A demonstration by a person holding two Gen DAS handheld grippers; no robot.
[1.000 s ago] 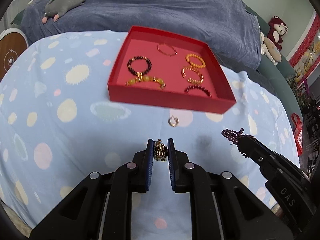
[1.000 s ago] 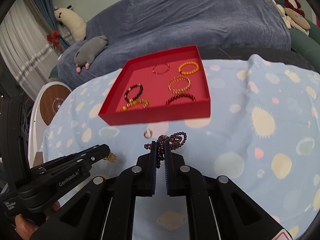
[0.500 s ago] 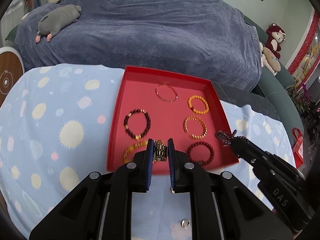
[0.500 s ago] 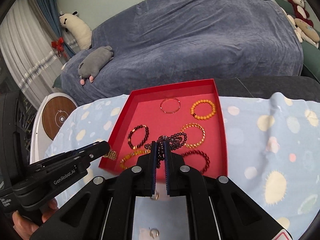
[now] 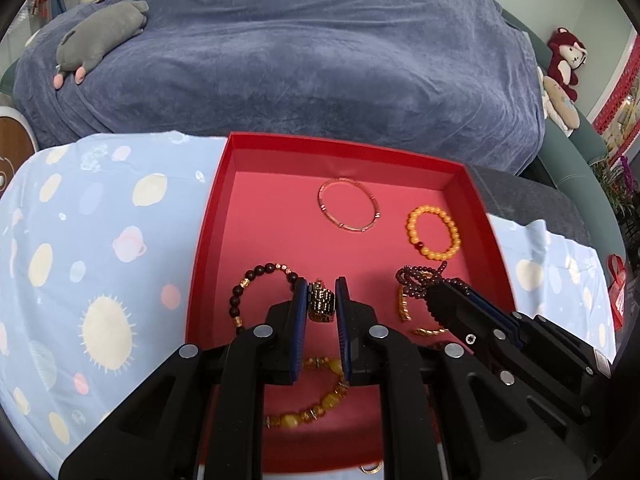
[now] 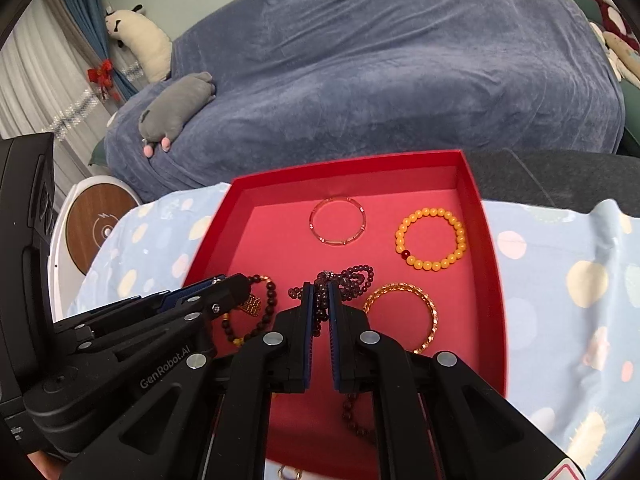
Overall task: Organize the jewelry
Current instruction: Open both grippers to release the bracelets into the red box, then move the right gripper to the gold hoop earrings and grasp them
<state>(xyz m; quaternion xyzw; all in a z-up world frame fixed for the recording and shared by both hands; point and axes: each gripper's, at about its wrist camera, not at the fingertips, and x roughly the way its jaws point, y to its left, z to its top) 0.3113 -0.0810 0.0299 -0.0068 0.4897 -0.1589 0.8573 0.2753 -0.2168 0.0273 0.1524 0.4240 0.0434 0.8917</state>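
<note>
Both tools hang over the red tray (image 5: 208,240), and everything turns on what lies straight below each load; the left gripper (image 5: 321,300) is clamped on a small gold chain piece (image 5: 320,302), bunched up between its blue pads, and the right gripper (image 6: 319,304) is pinched tight on a dark purple bead strand (image 6: 340,280), which loops out past the tips and dangles below them toward the tray's near edge.

Taking the tray as the landmark: the gold piece hangs above the tray's near-left part, just beside the dark bead bracelet (image 5: 248,292) and above the yellow amber bracelet (image 5: 312,404); the purple strand hangs over the tray's middle, between the dark bracelet and the gold link bracelet (image 6: 404,316). The far half holds the thin rose-gold bangle (image 5: 348,210) and the orange bead bracelet (image 5: 434,232), and the far-left corner is bare floor.

The two tools sit side by side, neither clearly closer to that bare patch, though the left one is on its side; I judge a drop from here risks landing on pieces already laid out, so each load wants a shift toward open floor first. A small ring (image 6: 289,472) lies outside the tray, just off its near wall.
</note>
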